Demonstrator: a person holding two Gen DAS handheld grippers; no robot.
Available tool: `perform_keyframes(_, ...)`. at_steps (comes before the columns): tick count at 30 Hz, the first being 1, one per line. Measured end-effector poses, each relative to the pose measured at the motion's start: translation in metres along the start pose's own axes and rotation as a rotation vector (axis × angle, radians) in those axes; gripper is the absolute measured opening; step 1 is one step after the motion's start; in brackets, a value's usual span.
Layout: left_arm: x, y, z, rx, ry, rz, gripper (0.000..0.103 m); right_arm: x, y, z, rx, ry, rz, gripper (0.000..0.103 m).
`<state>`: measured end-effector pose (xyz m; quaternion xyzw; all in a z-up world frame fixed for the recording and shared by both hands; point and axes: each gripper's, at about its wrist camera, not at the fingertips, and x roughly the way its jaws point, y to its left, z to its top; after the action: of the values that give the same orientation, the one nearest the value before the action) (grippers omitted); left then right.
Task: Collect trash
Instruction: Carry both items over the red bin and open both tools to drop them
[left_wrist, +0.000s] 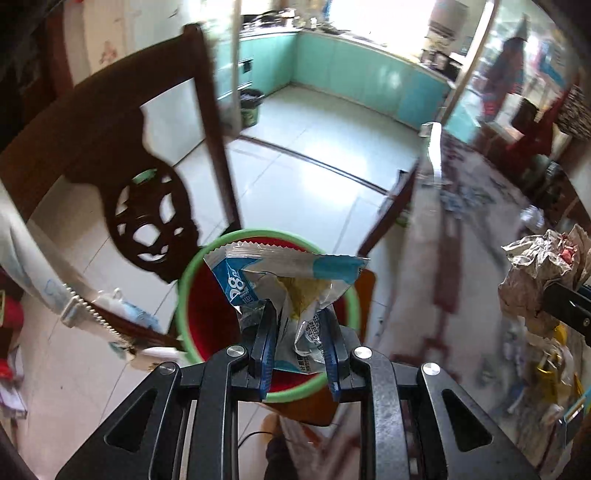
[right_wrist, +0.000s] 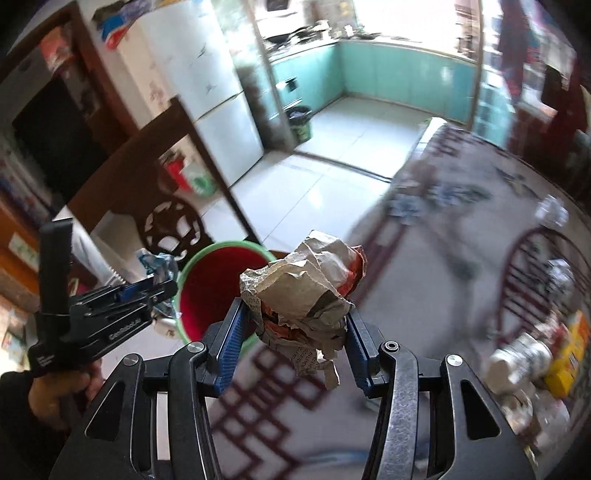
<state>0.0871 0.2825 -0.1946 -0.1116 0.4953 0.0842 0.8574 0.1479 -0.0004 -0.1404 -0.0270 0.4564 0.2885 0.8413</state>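
Gripping wrapper (left_wrist: 291, 291) (crumpled), left tool (left_wrist: 297, 325), over bin (left_wrist: 192, 295)

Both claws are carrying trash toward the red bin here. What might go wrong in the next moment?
The left claw pinches only the lower end of the wide snack wrapper; it may catch the bin's green rim. The right claw holds the crumpled paper short of the bin, so an early release would likely land it on the table.
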Motion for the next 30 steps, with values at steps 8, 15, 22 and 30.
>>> perform_keyframes(8, 0.028, 0.056, 0.002, -0.092, 0.054, 0.045, 0.02, 0.065, 0.051, 0.017, -0.093, 0.112, 0.083, 0.049)
perform_keyframes(15, 0.048, 0.075, 0.011, -0.104, 0.077, 0.053, 0.02, 0.091, 0.074, 0.035, -0.153, 0.145, 0.098, 0.049)
perform_keyframes(22, 0.067, 0.081, 0.027, -0.104, 0.079, 0.064, 0.041, 0.092, 0.081, 0.053, -0.192, 0.113, 0.082, 0.066)
perform_keyframes(30, 0.07, 0.081, 0.04, -0.114, 0.056, 0.088, 0.066, 0.074, 0.073, 0.057, -0.172, 0.045, 0.037, 0.086)
